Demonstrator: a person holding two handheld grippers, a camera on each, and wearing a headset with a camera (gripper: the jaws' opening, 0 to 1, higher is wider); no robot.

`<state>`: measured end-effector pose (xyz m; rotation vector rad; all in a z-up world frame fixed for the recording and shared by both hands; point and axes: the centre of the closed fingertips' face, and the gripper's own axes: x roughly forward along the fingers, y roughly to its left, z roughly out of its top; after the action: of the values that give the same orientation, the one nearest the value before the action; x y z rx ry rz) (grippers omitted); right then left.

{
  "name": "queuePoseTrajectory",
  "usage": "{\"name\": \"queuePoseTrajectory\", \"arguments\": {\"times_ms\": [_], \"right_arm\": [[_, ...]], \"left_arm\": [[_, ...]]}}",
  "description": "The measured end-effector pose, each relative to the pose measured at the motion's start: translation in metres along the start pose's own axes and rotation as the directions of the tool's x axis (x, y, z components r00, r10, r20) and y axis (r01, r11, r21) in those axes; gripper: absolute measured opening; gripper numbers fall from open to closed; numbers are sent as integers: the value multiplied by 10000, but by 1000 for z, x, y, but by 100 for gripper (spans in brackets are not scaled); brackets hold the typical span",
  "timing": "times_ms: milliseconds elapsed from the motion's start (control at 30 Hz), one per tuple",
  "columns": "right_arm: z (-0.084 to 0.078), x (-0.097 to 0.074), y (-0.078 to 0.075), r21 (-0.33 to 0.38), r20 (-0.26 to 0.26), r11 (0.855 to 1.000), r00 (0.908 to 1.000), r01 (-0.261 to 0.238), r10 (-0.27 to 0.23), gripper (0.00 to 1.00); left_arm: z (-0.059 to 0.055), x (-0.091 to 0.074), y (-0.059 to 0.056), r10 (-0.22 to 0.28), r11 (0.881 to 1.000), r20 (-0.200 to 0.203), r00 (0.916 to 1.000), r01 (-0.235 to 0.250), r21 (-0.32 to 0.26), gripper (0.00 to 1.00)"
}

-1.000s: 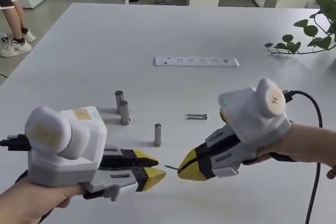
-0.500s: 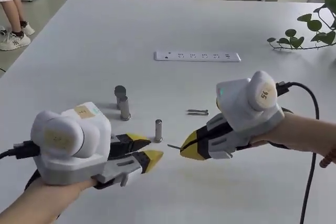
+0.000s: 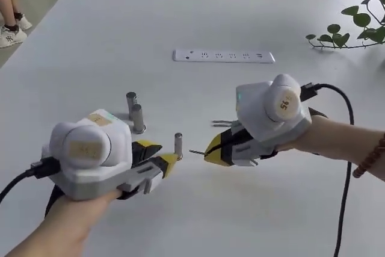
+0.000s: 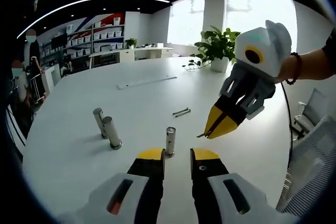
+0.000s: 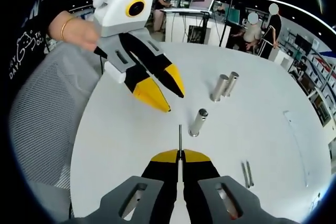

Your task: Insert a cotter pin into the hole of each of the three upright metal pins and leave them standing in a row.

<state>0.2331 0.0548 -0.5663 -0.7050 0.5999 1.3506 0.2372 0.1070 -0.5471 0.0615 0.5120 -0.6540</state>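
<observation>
Right gripper — jaws closed on cotter pin; thin tip is pointed at nearest metal pin, close but apart. Left gripper — jaws parted, nothing gripped; same metal pin is seen upright just ahead of gap. Two other metal pins are stood close together further left. Spare cotter pins are laid flat on table beside right gripper. Power strip is seen beyond.

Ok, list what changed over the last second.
Both grippers closed in on the nearest metal pin: the left gripper, fingers open, came up to its base; the right gripper brought its held cotter pin close beside it, not yet in. Nothing grabbed or released. The two far metal pins stayed upright, the spare cotter pins on the table.
</observation>
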Motion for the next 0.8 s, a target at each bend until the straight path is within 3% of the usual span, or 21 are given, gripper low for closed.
{"name": "queuePoseTrajectory", "arguments": {"times_ms": [367, 800], "right_arm": [[-4, 8, -15, -364, -566, 9991, 9981, 234, -255, 0], [-5, 8, -31, -531, -745, 9977, 9962, 415, -454, 0]], "left_arm": [[-1, 22, 5, 156, 9995, -120, 9998, -153, 276, 19], [-5, 44, 9, 363, 9988, -368, 9987, -351, 332, 15]]}}
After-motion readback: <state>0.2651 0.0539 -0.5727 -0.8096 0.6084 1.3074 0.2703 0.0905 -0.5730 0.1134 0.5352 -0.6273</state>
